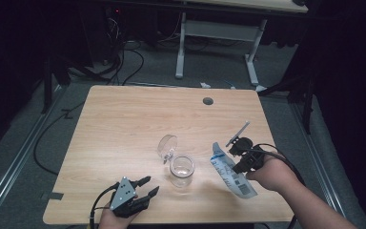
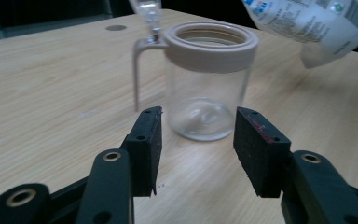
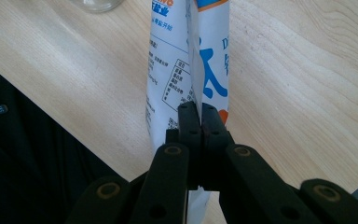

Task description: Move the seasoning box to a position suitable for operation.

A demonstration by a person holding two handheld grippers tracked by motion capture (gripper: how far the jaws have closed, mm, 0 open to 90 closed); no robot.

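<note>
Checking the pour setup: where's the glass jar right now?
In the high view the glass jar stands upright near the table's front edge, its hinged lid open behind it, between the open left gripper and the pouch pinched by the right gripper.

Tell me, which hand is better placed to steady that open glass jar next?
Probably the left. The left gripper has open jaws aimed at the jar, nothing between them. The right gripper is clamped on the white pouch, so it is busy.
</note>
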